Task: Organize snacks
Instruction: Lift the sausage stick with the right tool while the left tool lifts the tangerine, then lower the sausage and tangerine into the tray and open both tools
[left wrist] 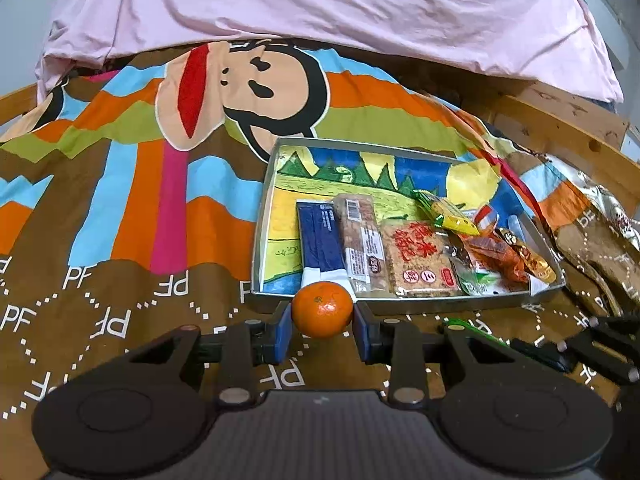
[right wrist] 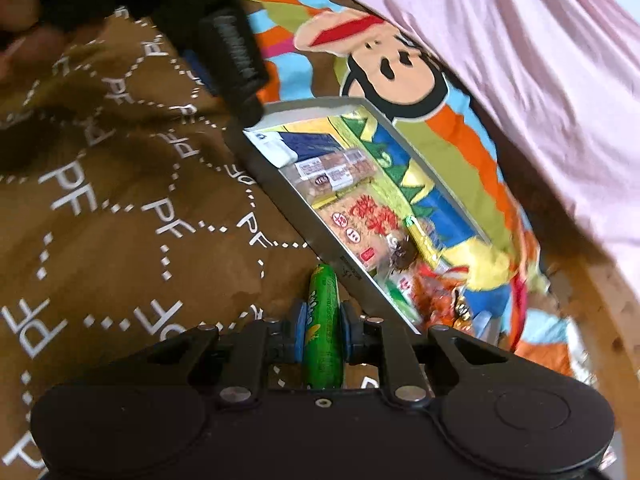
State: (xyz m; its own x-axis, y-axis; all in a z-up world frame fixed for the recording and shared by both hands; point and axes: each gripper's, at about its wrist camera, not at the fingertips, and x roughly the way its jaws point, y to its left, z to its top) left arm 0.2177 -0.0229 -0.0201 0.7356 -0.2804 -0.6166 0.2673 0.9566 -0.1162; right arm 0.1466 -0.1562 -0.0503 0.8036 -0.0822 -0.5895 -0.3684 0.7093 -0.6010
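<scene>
A cartoon monkey bedsheet point(left wrist: 120, 208) covers the bed; a pink quilt point(left wrist: 320, 4) lies bunched at 12 o'clock, wooden bed frame point(left wrist: 560, 128) at 2 o'clock

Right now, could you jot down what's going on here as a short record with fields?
Left gripper: shut on a mandarin orange
Right gripper: shut on a green snack stick
Tray: metal, picture-lined, holds packaged snacks along its near side
In tray: blue packet, nut bar, rice cracker pack
Surface: cartoon monkey bedsheet
</scene>
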